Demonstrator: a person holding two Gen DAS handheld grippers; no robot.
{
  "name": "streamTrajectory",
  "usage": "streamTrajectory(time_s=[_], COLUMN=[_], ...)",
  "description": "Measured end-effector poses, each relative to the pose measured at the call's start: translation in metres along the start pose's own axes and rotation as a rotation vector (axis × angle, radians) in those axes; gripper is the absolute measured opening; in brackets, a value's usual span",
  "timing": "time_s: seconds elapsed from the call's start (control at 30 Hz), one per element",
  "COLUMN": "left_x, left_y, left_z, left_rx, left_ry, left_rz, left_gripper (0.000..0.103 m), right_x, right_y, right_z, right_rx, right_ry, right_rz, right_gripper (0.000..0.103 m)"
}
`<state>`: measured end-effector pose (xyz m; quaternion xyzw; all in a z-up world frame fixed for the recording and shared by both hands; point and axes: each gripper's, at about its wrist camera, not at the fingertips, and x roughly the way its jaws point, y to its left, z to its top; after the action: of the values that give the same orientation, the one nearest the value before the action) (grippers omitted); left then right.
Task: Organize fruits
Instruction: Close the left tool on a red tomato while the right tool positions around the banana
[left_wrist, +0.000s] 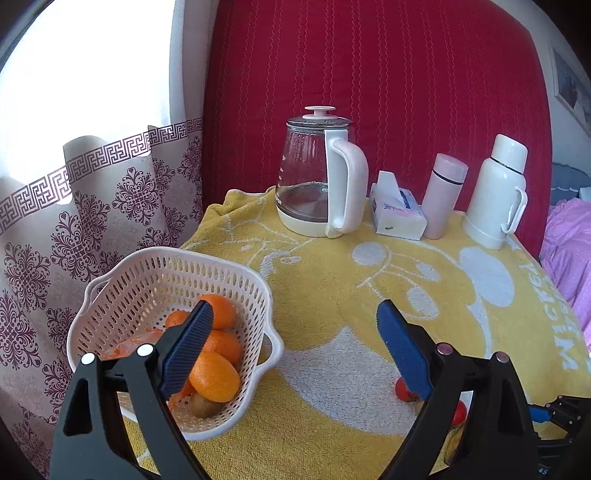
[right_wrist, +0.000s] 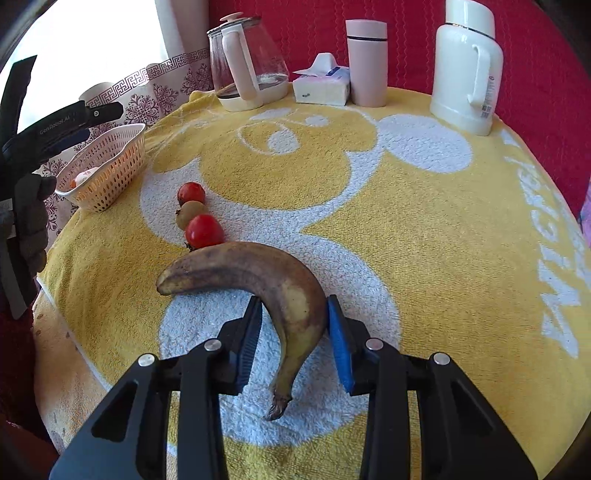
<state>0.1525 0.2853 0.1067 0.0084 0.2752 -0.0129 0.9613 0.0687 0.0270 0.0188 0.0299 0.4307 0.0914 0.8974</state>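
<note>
Basket left on towel; tomatoes right of it, banana in front; kettle behind.

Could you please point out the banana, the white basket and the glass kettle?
banana (right_wrist: 258, 273): right wrist view, middle of its curved body.
white basket (left_wrist: 122, 295): left wrist view, perforated inner wall.
glass kettle (left_wrist: 303, 173): left wrist view, clear glass body.

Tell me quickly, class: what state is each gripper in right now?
Left gripper: open, holding nothing, beside the basket.
Right gripper: fingers on either side of the banana; whether it is clamped cannot be told.
</note>
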Motion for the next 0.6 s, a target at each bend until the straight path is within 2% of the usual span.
streamTrajectory(time_s=[0.3, 0.6], left_x=[0.014, 0.042], left_y=[-0.027, -0.052], left_z=[-0.016, -0.041], left_rx=[0.060, 0.125], left_ry=[0.060, 0.178], left_rz=[-0.066, -0.166], left_gripper=[0.091, 0.091], right_x=[-0.022, -0.023], right_y=[-0.059, -0.067], right_z=[-0.017, -0.022], right_rx=[0.149, 0.186], right_ry=[-0.025, -0.044], right_rz=[-0.100, -0.082], right_gripper=[0.036, 0.039])
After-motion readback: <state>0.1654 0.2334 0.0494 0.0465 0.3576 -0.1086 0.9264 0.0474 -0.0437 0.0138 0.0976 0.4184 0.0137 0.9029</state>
